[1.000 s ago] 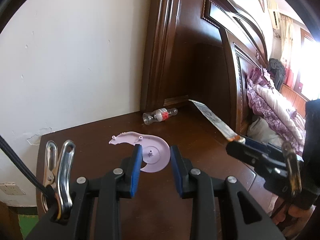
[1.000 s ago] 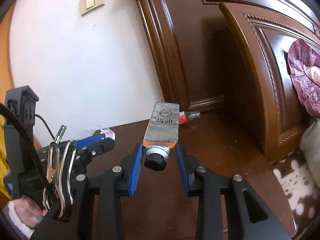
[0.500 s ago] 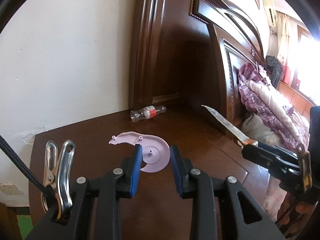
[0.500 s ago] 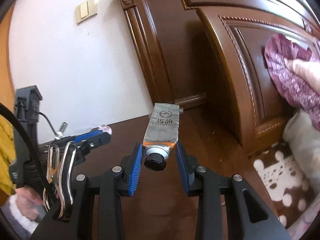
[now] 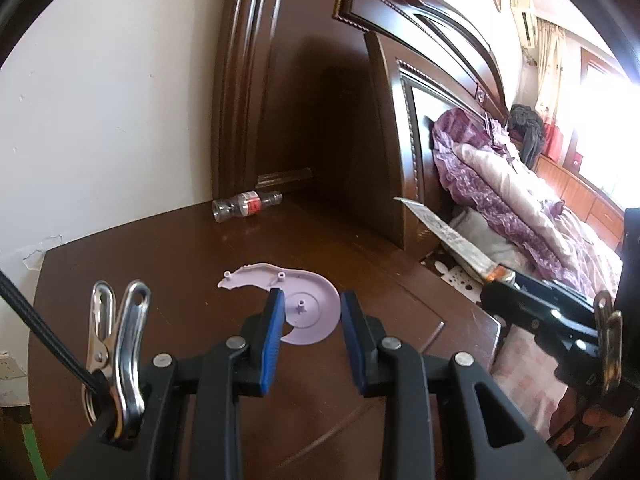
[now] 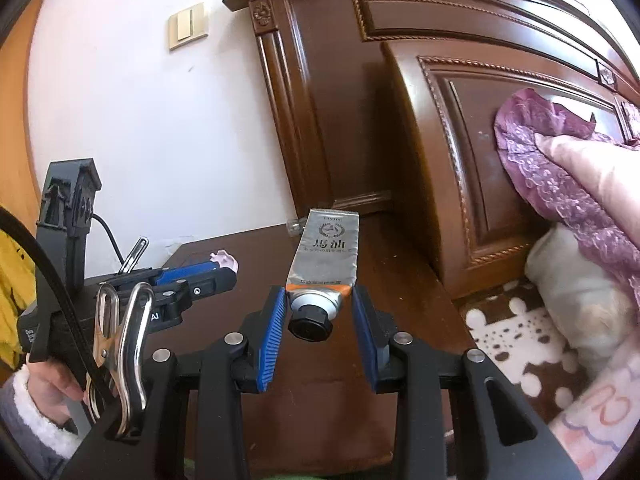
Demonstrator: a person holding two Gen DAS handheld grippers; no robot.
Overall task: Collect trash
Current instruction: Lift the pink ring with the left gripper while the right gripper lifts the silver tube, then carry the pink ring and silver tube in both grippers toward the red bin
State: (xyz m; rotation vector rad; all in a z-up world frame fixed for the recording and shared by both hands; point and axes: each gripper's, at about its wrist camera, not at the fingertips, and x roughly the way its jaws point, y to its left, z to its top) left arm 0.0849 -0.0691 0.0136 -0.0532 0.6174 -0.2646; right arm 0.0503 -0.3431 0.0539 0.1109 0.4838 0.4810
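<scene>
My left gripper [image 5: 312, 294] is shut on a broken lilac plastic disc [image 5: 316, 320], held above the dark wooden nightstand [image 5: 160, 264]. My right gripper [image 6: 319, 290] is shut on the neck of a silver tube [image 6: 326, 256] with a black cap, its flat end pointing forward. A clear plastic bottle [image 5: 246, 206] with a red label lies on its side at the nightstand's back, by the wall. In the right wrist view the tube hides most of the bottle [image 6: 294, 227]. Each gripper shows in the other's view: the left gripper [image 6: 224, 268] and the right gripper [image 5: 496, 280].
A tall carved wooden headboard [image 5: 360, 120] rises behind and to the right of the nightstand. A bed with a purple and pink quilt [image 5: 512, 184] and a pillow [image 6: 576, 292] lies to the right. A light switch [image 6: 188, 30] is on the white wall.
Both views have swung rightwards: the bottle and wall slid left in the pictures and more of the bed shows. Both grips are unchanged.
</scene>
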